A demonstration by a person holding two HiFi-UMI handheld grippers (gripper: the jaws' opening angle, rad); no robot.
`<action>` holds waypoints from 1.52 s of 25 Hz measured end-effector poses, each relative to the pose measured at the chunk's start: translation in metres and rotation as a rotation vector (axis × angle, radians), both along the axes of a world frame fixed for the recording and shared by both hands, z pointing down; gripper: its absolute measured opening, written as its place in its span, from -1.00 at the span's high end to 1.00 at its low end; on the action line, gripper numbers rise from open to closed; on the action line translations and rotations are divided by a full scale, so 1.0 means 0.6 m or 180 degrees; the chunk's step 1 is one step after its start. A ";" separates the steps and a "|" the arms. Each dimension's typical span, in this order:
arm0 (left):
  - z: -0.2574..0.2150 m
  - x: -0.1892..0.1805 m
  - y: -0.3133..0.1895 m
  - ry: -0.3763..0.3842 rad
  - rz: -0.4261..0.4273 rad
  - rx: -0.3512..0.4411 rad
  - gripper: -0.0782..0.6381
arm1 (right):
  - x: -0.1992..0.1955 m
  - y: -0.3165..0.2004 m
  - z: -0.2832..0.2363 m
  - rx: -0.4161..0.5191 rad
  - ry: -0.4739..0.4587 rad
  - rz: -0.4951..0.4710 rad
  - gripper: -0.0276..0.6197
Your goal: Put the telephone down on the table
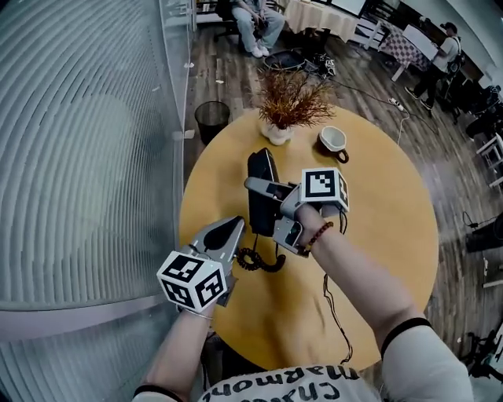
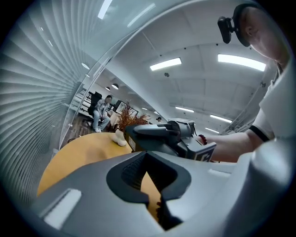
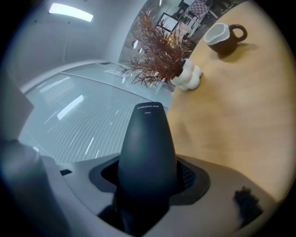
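The telephone point(image 1: 259, 169) stood on end near the middle of the round yellow bench point(image 1: 377, 228), a little toward its left edge. Whether its foot touched the top could not be told. Its coiled cord point(image 1: 263, 261) lay on the bench just below it, and a thin cable point(image 1: 334, 314) ran on to the near edge.

To the right the bench top lay bare out to the rim. Behind, near the far edge, stood a dried plant point(image 1: 289, 98) in a white vase point(image 1: 277, 133), with a brown cup point(image 1: 333, 140) beside it. On the left the rim came close to a ribbed glass wall point(image 1: 78, 157), and a black bin point(image 1: 212, 119) stood on the wooden floor point(image 1: 236, 71) at its foot. A seated person point(image 1: 258, 20) was well away at the back of the room.

The right tongs point(image 1: 271, 206) were clamped on the telephone across its lower half. The left tongs point(image 1: 228, 233) hung just beside the cord, drawn together to a thin slit with nothing between them.
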State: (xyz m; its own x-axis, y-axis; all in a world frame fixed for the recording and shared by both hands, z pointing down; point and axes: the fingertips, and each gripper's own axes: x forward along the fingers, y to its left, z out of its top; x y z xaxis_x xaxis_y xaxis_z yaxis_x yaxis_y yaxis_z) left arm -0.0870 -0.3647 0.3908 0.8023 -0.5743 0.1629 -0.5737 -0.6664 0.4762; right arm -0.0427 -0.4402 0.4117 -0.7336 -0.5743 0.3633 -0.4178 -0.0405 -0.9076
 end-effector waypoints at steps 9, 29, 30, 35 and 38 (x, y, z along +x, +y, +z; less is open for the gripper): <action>0.093 0.053 -0.042 -0.0200 -0.0043 0.0081 0.76 | 0.026 -0.093 0.093 0.0108 0.0481 -0.0278 0.01; 0.118 0.052 0.003 0.0350 -0.0427 -0.0274 0.76 | 0.096 -0.152 0.202 0.0563 0.2842 -0.1232 0.01; 0.123 0.056 0.007 0.0329 -0.0388 -0.0268 0.76 | 0.095 -0.155 0.206 0.0602 0.2904 -0.1229 0.01; 0.130 0.066 0.020 0.0291 -0.0337 -0.0212 0.76 | 0.092 -0.168 0.202 0.0942 0.3205 -0.1231 0.01; 0.139 0.064 0.028 0.0324 -0.0358 -0.0169 0.76 | 0.082 -0.164 0.208 0.1154 0.3337 -0.1302 0.01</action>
